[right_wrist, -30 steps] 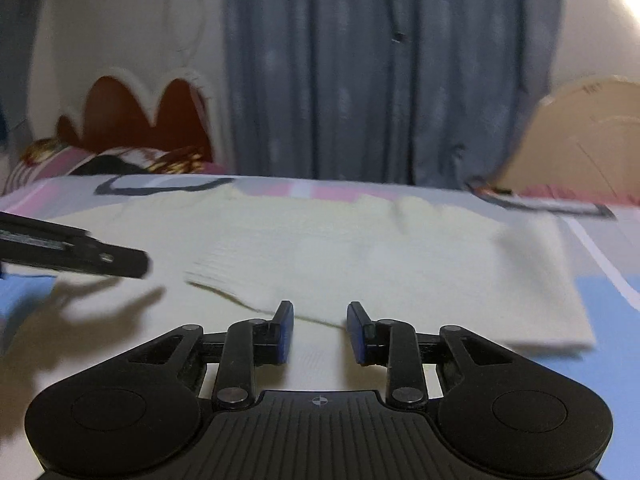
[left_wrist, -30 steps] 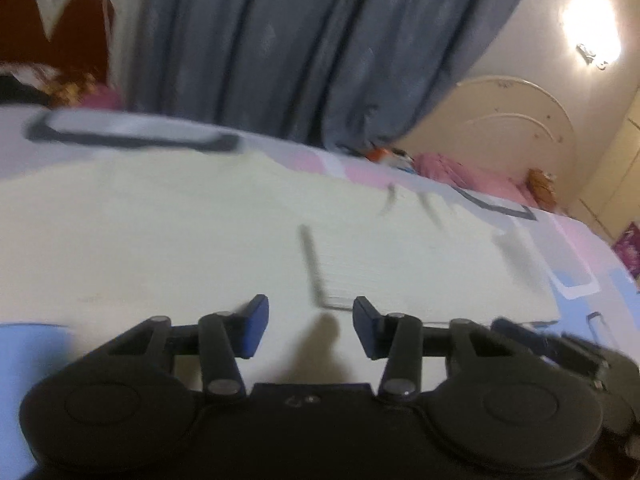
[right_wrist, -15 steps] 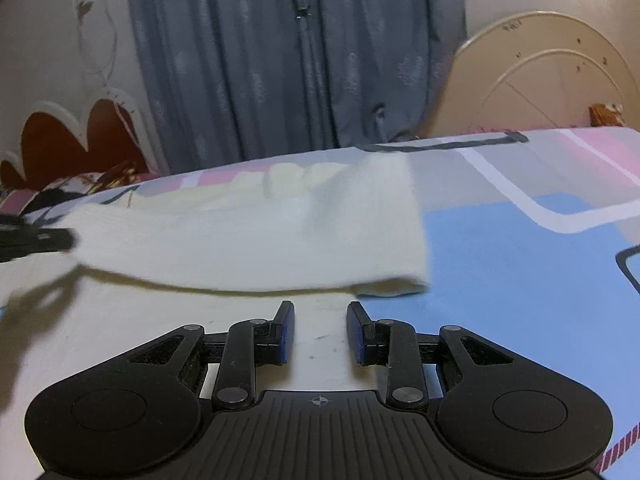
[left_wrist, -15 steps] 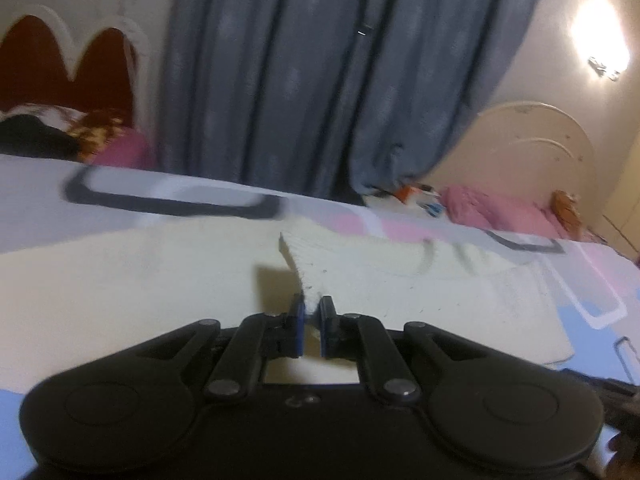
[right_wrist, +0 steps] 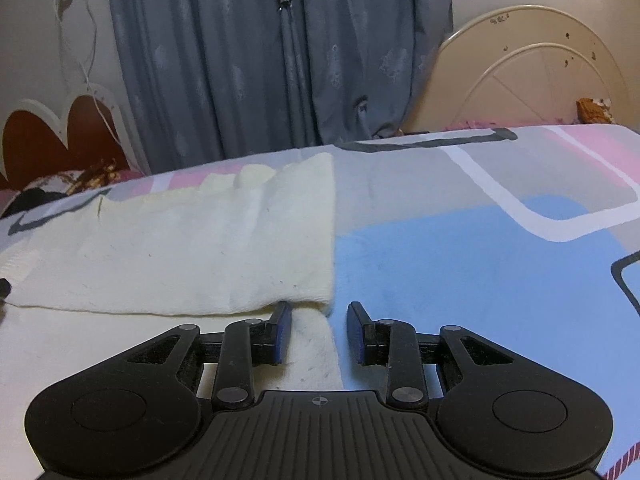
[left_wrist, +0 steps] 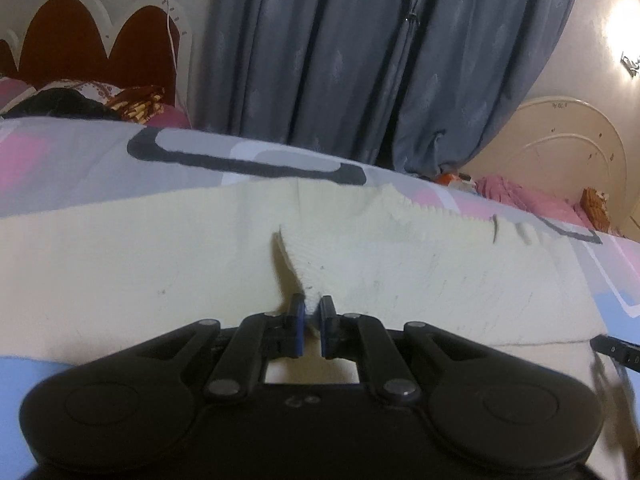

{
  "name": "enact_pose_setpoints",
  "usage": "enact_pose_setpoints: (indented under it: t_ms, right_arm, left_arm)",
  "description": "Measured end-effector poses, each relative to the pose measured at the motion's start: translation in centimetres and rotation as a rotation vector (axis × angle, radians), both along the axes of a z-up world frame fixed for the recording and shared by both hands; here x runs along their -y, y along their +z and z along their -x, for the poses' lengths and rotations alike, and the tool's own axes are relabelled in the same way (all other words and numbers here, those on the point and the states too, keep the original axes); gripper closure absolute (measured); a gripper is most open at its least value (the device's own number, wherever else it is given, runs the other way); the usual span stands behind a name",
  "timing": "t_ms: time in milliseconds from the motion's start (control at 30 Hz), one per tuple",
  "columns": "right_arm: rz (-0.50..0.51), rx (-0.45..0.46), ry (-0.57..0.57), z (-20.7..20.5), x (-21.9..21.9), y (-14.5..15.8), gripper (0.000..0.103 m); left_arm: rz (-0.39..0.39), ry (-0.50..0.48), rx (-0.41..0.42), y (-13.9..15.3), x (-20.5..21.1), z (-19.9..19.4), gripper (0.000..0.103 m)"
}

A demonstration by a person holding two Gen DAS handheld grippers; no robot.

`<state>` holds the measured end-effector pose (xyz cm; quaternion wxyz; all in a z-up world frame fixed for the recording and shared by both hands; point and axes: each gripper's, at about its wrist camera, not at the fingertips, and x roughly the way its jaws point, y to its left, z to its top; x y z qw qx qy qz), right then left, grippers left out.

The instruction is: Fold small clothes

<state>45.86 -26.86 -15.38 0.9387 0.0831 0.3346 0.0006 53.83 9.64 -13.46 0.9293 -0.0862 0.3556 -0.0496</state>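
The cream sweater point(left_wrist: 400, 280) lies flat on the patterned bed sheet point(right_wrist: 480, 240), in front of the grey curtain point(left_wrist: 360, 60). One part of it, probably a sleeve point(right_wrist: 200, 248), is already laid across the body, with its edge straight along the right side of the sweater. So I judge that the folding is only at the beginning: one flap is over, and the other side and the final fold in half are left.

The left gripper point(left_wrist: 312, 312) is closed tight on the end of the sleeve, and this piece of cloth stands up between the two blue pads like a small tent. The right gripper point(right_wrist: 318, 316) is partly open and holds nothing; the lower right corner of the sweater lies between its fingers, but the pads do not press on it.

One second ago the left gripper was open above the flat cloth with nothing in it; now it has pinched the cloth and lifted it. The right gripper had the same opening, but it pointed at the middle of the sweater, and now it points at the right edge.
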Motion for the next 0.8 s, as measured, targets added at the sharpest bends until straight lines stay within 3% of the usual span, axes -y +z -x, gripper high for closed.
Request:
enact_pose_setpoints:
  t_ms: [67, 133, 167, 200, 233, 300, 333, 400, 467, 600, 633, 700, 800]
  right_arm:
    - [0.010, 0.003, 0.001, 0.3, -0.1, -0.1, 0.073]
    - [0.006, 0.035, -0.010, 1.2, 0.1, 0.7, 0.073]
    - [-0.001, 0.064, -0.011, 1.8, 0.3, 1.2, 0.073]
    - [-0.007, 0.093, -0.013, 2.3, 0.5, 1.7, 0.073]
    - [-0.011, 0.119, -0.015, 2.6, 0.6, 2.3, 0.073]
    - [-0.046, 0.154, 0.002, 2.3, 0.5, 3.1, 0.073]
    - [-0.059, 0.149, 0.014, 1.7, 0.1, 3.1, 0.073]
    - [-0.084, 0.137, 0.060, 0.1, -1.9, 2.8, 0.073]
    - [-0.098, 0.125, 0.157, -1.2, -4.8, 2.3, 0.073]
    - [-0.054, 0.075, 0.315, -1.6, -8.0, 0.9, 0.073]
    - [-0.015, 0.075, 0.308, -1.2, -7.5, 0.6, 0.073]
    - [0.037, 0.071, 0.186, -0.8, -4.3, 0.0, 0.073]
    - [-0.043, 0.066, 0.062, -2.3, 0.0, 0.3, 0.073]
  left_arm:
    - [-0.001, 0.003, -0.004, -0.1, -0.2, 0.1, 0.092]
    - [-0.065, 0.036, 0.008, 0.2, -0.4, 0.6, 0.066]
    - [-0.124, 0.094, 0.043, 0.7, -0.7, 1.3, 0.037]
    - [-0.160, 0.151, 0.116, 1.4, -1.1, 2.4, 0.025]
    - [-0.153, 0.150, 0.168, 1.9, -1.5, 3.1, 0.027]
    - [-0.087, 0.095, 0.157, 2.2, -1.3, 2.8, 0.040]
    - [-0.076, 0.038, 0.147, 2.2, -0.2, 2.3, 0.040]
    - [-0.127, -0.066, 0.140, 1.8, 3.1, 1.4, 0.036]
    - [-0.144, -0.147, 0.134, 1.0, 6.1, 0.7, 0.026]
    - [-0.187, -0.147, 0.074, -1.1, 7.2, 0.0, 0.027]
    - [-0.195, -0.134, 0.079, -1.2, 6.3, 0.2, 0.027]
    - [-0.227, -0.107, 0.087, -0.9, 4.8, 0.4, 0.026]
    - [-0.212, -0.084, 0.097, -0.2, 4.6, -0.4, 0.025]
